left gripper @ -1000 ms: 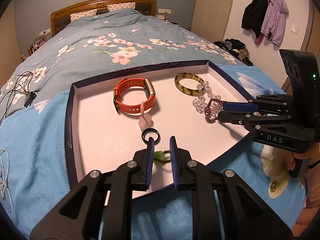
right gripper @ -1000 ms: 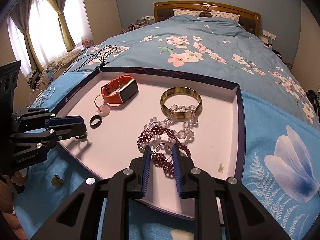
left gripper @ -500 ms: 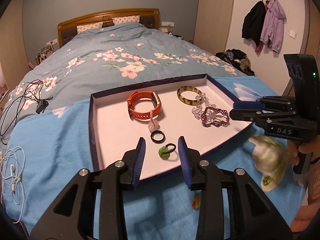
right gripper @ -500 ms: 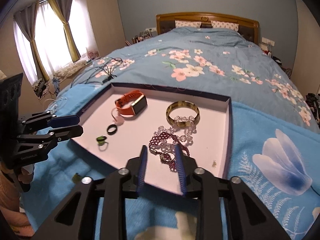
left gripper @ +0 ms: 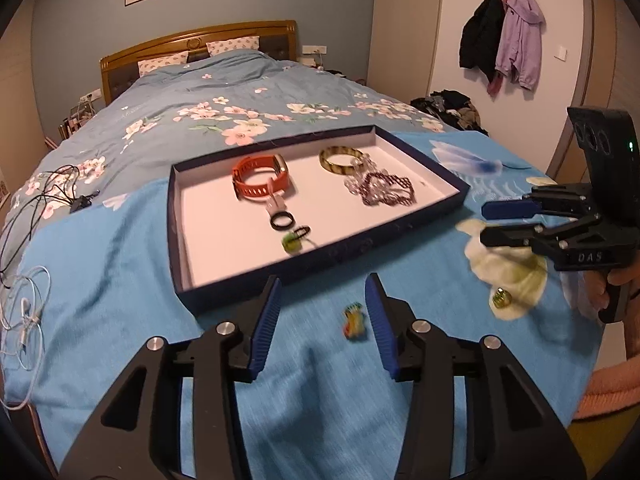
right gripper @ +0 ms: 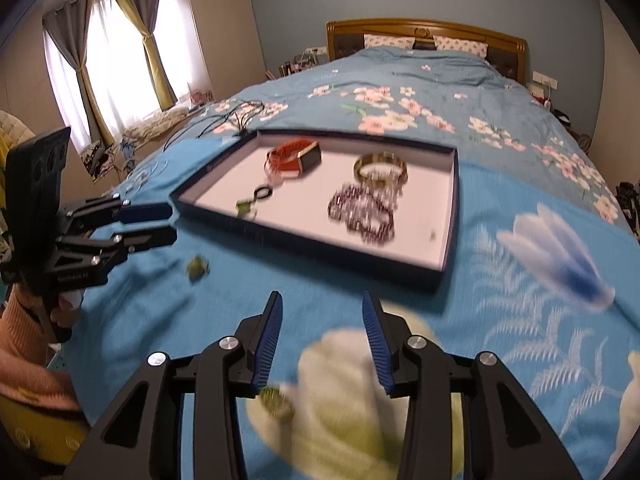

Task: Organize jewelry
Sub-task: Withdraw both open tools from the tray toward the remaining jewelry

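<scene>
A bedroom with grey-blue walls, a wooden headboard and a wide bed spread with a blue floral bedcover (left gripper: 120, 280). On the cover lies a shallow dark-blue cardboard tray with a white floor (left gripper: 208, 240). Inside the tray: an orange-strapped smartwatch (left gripper: 260, 180) toward the far left, a mottled amber bangle (left gripper: 340, 158) toward the far right, a heap of dark red and clear bead bracelets (left gripper: 384, 190) just in front of the bangle, a plain black ring (left gripper: 282, 222) near the middle, and a small green-stone ring (left gripper: 294, 240) just in front of the black ring.

Outside the tray, on the cover, lie a small multicoloured trinket (left gripper: 354, 322), blurred, between the left tool's fingers in the left view, and a small gold-and-green ring (right gripper: 276, 402) on a pale flower print.

The left gripper (left gripper: 322, 316) points downward at the cover, short of the tray's near wall; its blue-padded jaws are opening, nothing pressed between the pads. The right gripper (right gripper: 320, 336) is angled down likewise, over the pale flower, jaws opening and unloaded. Each tool is held by its handle in a hand (right gripper: 66, 306) with a pink sleeve.
</scene>
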Action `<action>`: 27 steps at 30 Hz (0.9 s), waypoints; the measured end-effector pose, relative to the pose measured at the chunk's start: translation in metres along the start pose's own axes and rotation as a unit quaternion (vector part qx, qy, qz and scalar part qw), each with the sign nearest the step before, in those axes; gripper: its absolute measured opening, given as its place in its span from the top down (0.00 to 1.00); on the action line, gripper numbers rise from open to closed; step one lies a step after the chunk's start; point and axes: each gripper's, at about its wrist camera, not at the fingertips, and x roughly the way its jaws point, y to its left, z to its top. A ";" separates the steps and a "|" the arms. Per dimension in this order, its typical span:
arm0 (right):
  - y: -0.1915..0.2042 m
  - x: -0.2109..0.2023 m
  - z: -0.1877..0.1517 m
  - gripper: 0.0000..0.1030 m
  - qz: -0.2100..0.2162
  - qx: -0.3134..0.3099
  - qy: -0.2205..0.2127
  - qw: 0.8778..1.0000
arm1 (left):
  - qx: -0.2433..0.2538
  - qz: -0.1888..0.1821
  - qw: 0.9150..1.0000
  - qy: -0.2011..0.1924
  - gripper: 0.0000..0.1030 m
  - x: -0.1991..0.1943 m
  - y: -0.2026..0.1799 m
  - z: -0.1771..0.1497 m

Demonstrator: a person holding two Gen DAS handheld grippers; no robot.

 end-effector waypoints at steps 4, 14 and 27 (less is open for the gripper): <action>0.006 -0.003 -0.012 0.60 0.000 -0.008 0.012 1.000 | 0.006 -0.004 1.000 0.012 0.57 0.003 -0.005 -0.008; 0.017 -0.002 -0.035 0.60 0.009 -0.012 0.033 0.999 | 0.008 -0.010 0.999 0.030 0.57 0.011 -0.012 -0.014; 0.031 0.001 -0.046 0.62 0.006 -0.033 0.037 0.999 | 0.007 -0.011 0.999 0.043 0.57 0.017 -0.014 -0.013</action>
